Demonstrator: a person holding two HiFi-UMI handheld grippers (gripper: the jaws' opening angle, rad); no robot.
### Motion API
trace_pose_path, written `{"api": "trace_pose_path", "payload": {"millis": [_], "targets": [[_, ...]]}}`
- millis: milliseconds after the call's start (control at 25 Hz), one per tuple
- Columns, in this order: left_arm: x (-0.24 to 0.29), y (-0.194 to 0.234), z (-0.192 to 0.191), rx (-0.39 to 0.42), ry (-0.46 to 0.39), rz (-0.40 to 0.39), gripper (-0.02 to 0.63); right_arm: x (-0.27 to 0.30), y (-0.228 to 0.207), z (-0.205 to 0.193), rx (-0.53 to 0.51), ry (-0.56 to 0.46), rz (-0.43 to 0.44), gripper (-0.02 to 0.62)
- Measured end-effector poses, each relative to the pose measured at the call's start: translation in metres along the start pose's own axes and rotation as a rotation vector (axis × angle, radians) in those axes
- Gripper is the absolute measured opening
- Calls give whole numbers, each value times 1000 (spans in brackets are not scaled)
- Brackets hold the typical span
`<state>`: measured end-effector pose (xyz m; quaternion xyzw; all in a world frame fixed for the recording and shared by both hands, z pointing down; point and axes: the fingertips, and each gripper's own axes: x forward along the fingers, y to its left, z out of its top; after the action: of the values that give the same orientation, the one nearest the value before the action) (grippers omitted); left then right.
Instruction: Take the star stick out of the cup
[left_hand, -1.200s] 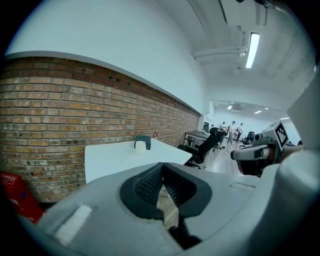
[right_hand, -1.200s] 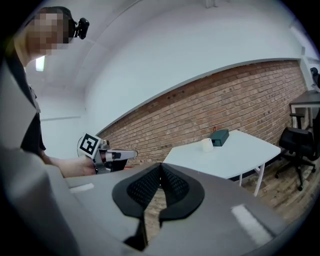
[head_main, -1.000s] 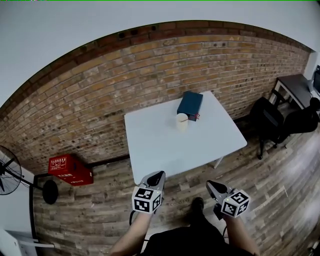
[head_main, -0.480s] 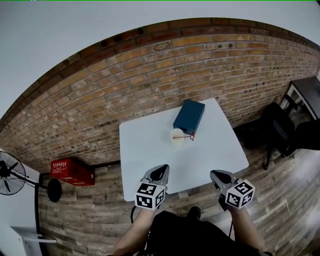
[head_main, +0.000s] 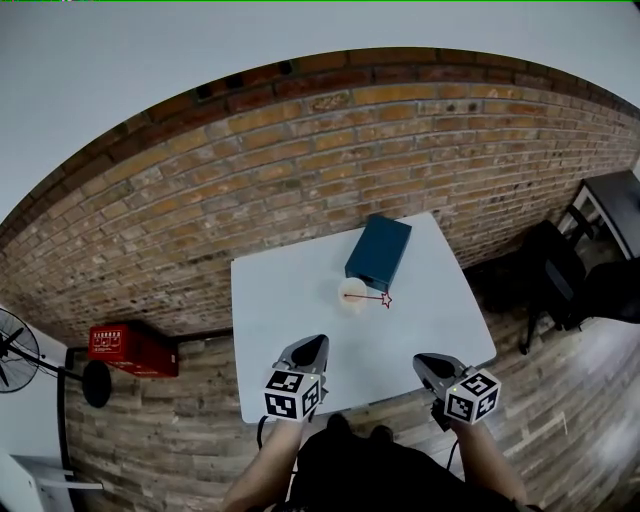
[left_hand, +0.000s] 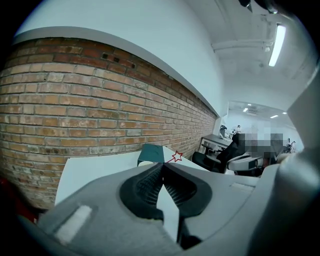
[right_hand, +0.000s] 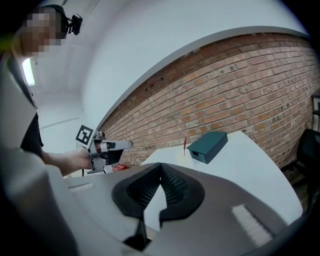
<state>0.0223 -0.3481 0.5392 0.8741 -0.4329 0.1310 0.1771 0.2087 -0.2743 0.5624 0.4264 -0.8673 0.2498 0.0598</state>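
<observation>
The left gripper and right gripper, jaws pressed together on nothing, have neared the desk. The star stick seemingly still leans in the cup.

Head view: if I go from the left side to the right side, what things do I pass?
First the red box → left gripper → cup → right gripper → chair.

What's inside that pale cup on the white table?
The cup holds one red star stick, leaning over the rim with its star outside. Whether anything else lies at the bottom is too small to tell.
</observation>
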Motion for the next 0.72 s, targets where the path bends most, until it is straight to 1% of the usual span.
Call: {"api": "trace_pose_path", "payload": {"millis": [200, 400, 560, 720], "targets": [[8, 30, -1, -20, 14, -13, 6, 41, -3, 11, -11, 22, -24, 2], [13, 48, -1, -20, 19, -59, 6, 75, -3, 25, -47, 37, -54, 2], [15, 63, -1, -10, 20, -97, 6, 91, -5, 39, -69, 18, -120, 26], [18, 69, 0, -13, 16, -124, 6, 92, -11, 47, -82, 3, -178, 54]]}}
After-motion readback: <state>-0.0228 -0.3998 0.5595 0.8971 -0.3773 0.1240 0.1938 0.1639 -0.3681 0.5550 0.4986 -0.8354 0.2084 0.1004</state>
